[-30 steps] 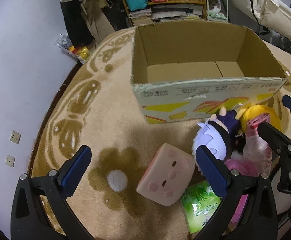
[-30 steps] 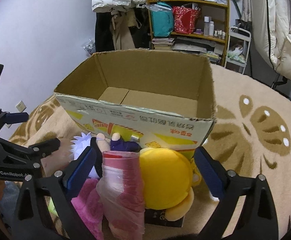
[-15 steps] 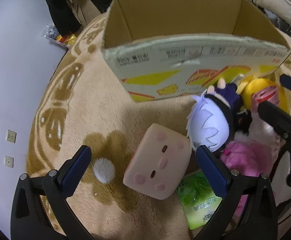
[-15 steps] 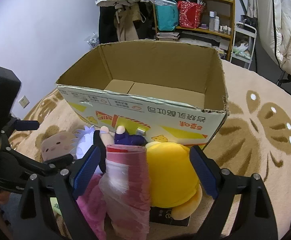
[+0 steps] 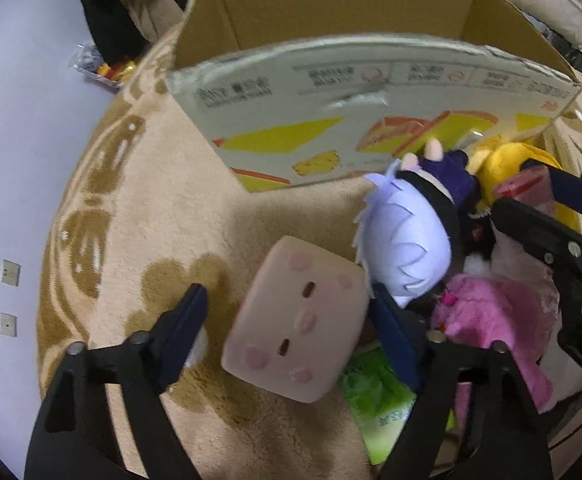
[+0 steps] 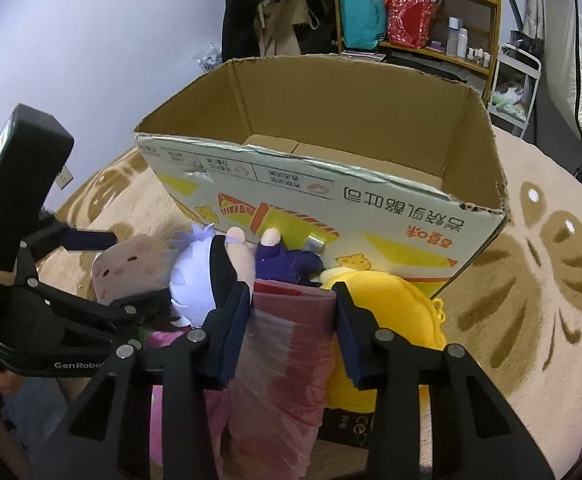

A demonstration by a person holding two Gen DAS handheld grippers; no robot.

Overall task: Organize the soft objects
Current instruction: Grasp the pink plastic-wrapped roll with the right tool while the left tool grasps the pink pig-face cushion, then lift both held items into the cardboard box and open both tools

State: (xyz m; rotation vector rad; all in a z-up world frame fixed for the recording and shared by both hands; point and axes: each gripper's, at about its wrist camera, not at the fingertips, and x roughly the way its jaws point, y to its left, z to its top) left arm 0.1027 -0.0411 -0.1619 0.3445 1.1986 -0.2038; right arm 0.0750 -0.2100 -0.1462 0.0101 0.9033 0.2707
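Note:
A pink square pig cushion (image 5: 297, 320) lies on the rug between the fingers of my left gripper (image 5: 291, 320), which is closing around it; one finger is by its right edge, the other a little off its left. It also shows in the right wrist view (image 6: 131, 268). My right gripper (image 6: 291, 320) is shut on a red packet in clear plastic (image 6: 287, 344). A white-haired doll (image 5: 407, 240), a yellow plush (image 6: 387, 320) and a pink fluffy toy (image 5: 491, 320) lie beside them. The open cardboard box (image 5: 331, 92) stands just behind.
A green packet (image 5: 375, 396) lies under the cushion's near corner. The tan patterned rug (image 5: 131, 200) lies under everything. A white wall is on the left. Shelves with bags and bottles (image 6: 403, 20) and hanging clothes stand beyond the box.
Both grippers moved down toward the pile and narrowed. The right one closed on the red packet. The left one came around the pig cushion.

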